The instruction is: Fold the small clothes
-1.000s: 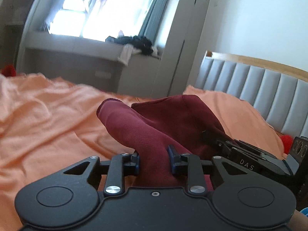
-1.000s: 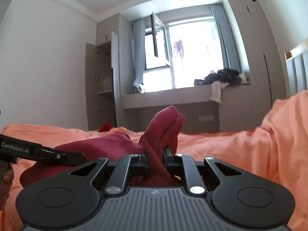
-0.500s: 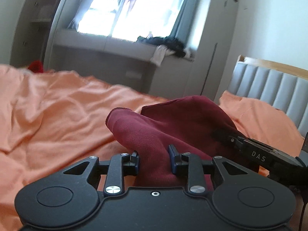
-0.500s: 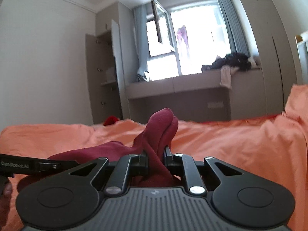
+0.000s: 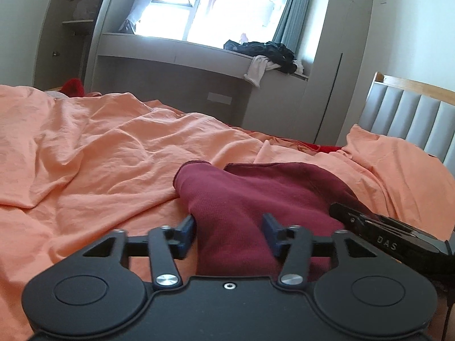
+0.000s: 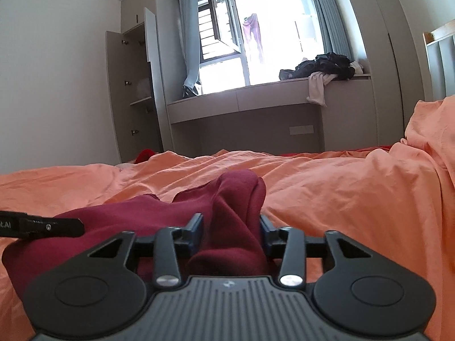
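One maroon garment (image 5: 256, 199) on orange bedsheet (image 5: 85, 156). Left gripper (image 5: 229, 234) and right gripper (image 6: 231, 231), jaws part-spread, each flank a bunched fold; grip pressure unclear.

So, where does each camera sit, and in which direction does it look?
Left wrist: on the left gripper, low over the orange bedsheet, facing the window; its fingers hold the maroon garment, with the right gripper at the right edge.
Right wrist: on the right gripper, facing the same window; the left gripper shows at left.
Shared: garment, bedsheet, window.
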The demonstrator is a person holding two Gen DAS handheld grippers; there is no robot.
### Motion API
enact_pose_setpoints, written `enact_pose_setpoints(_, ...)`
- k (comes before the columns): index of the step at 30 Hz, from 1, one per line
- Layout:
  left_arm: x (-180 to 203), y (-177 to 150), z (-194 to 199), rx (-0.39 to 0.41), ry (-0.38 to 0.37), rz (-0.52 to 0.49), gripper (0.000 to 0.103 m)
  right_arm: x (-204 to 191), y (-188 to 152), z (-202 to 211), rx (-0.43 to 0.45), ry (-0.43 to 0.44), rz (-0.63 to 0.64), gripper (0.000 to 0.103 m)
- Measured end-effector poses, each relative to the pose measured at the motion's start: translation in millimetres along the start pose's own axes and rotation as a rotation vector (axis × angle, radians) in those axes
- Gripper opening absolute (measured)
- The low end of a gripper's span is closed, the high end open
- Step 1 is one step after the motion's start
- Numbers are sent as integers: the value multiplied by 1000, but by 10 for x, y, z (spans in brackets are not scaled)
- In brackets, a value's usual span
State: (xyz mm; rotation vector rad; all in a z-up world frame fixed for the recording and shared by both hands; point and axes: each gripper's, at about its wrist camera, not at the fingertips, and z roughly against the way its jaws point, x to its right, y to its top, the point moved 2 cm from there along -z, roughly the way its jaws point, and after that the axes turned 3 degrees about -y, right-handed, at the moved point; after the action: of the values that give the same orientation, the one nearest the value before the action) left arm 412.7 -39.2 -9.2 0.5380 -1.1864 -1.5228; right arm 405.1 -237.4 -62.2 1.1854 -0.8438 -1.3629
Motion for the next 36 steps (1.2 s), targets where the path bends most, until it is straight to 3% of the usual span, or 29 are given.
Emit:
enact_pose_setpoints(7, 11, -6, 138, 25, 56, 30, 99, 1, 16, 234, 43, -27, 4, 91)
enact_pose_setpoints(12, 139, -46, 372, 47, 123, -10, 102, -33, 57, 552, 119, -45, 26, 102)
enact_pose_setpoints(25, 560, -244, 1334, 147, 232, -102, 102, -230, 12, 1732, 289, -46, 49, 103)
enact_pose_setpoints(36, 832, -603, 2061, 194, 256, -138, 102, -410, -243, 2483, 332, -72, 51, 103)
